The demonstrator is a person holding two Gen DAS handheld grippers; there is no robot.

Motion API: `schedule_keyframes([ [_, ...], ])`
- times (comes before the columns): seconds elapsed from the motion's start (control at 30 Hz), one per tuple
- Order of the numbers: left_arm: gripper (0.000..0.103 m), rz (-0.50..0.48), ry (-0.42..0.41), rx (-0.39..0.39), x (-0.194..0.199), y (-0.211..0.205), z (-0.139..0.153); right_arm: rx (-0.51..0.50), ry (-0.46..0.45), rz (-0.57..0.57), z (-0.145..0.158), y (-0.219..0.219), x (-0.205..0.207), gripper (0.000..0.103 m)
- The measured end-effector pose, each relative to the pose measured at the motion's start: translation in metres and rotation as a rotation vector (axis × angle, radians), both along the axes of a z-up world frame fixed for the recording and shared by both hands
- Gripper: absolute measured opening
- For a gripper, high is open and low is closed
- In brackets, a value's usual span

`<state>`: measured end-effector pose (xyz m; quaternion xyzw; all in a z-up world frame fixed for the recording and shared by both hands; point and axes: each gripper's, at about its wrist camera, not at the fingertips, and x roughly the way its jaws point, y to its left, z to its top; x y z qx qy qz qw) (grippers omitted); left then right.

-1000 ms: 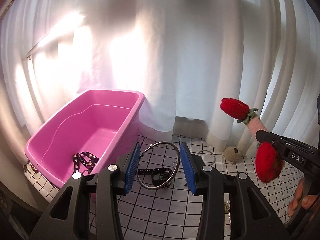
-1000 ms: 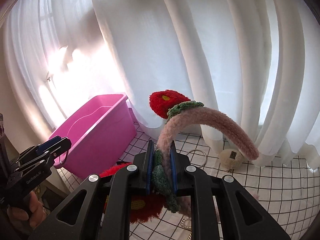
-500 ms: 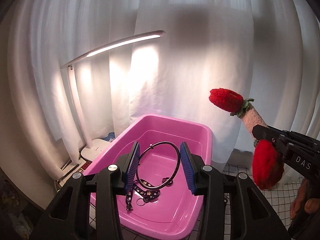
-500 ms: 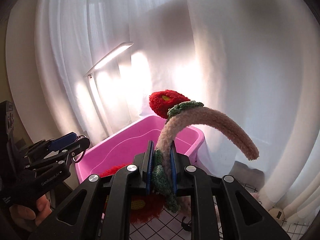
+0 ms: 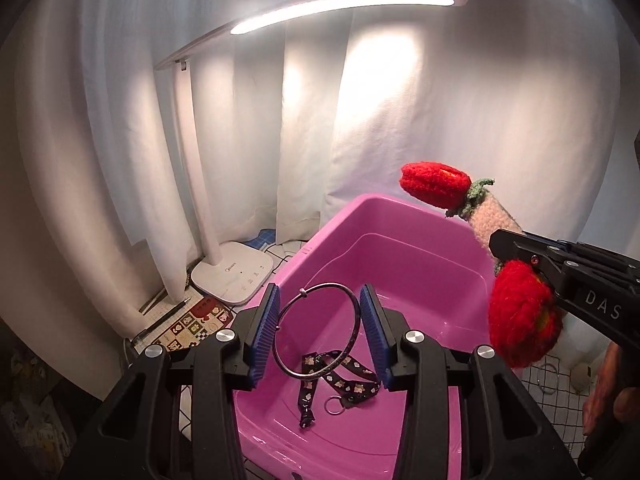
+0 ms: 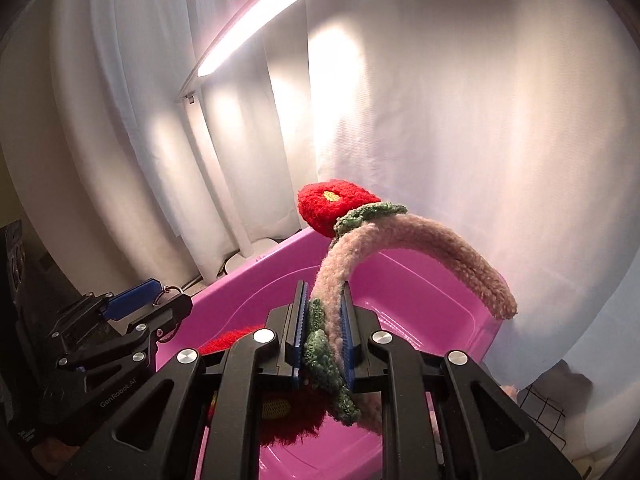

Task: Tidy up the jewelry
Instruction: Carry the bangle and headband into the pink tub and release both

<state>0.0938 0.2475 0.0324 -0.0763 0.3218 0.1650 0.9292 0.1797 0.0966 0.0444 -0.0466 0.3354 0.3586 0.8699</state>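
My left gripper (image 5: 320, 320) is shut on a thin metal bangle (image 5: 356, 320), its blue pads pressing the rim on both sides. It hangs over the pink tub (image 5: 360, 208), where a black patterned strap (image 5: 340, 372) with a key ring lies on the bottom. My right gripper (image 6: 322, 320) is shut on a fuzzy pink headband (image 6: 420, 240) with red knitted flowers (image 6: 332, 208). It is above the tub (image 6: 248, 280) too. In the left wrist view the headband (image 5: 494, 220) stands over the tub's right rim. The left gripper (image 6: 168, 296) shows at the tub's left edge.
A lit white desk lamp (image 5: 320, 8) arches over the tub, its base (image 5: 232, 276) just left of it. White curtains close off the back. A gridded cloth (image 5: 552, 380) with a small ring (image 5: 548, 372) lies at right, beside a person's hand (image 5: 608, 392).
Both grippers have swung left from the gridded cloth to above the pink tub, still gripping the bangle and the headband. The lamp has come into view.
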Motion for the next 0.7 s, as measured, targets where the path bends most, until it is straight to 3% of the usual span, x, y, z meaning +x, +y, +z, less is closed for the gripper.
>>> schedule_keyframes([
  [0.27,0.041,0.043,0.123,-0.026,0.024,0.012,-0.03,-0.156,0.121,0.013,-0.042,0.044,0.046,0.015],
  [0.53,0.042,0.046,0.235,-0.076,0.041,0.016,-0.052,-0.255,0.194,-0.023,-0.067,0.063,0.064,0.016],
  [0.57,0.043,0.051,0.238,-0.072,0.041,0.016,-0.052,-0.254,0.201,-0.024,-0.067,0.063,0.066,0.022],
  [0.6,0.051,0.055,0.239,-0.071,0.04,0.015,-0.052,-0.256,0.201,-0.036,-0.066,0.062,0.066,0.03],
  [0.63,0.066,0.055,0.234,-0.071,0.039,0.015,-0.05,-0.252,0.192,-0.049,-0.064,0.063,0.068,0.048],
  [0.67,0.072,0.063,0.227,-0.065,0.038,0.015,-0.049,-0.239,0.178,-0.057,-0.061,0.062,0.068,0.055],
  [0.7,0.075,0.07,0.217,-0.058,0.036,0.016,-0.048,-0.229,0.167,-0.065,-0.058,0.061,0.068,0.055],
])
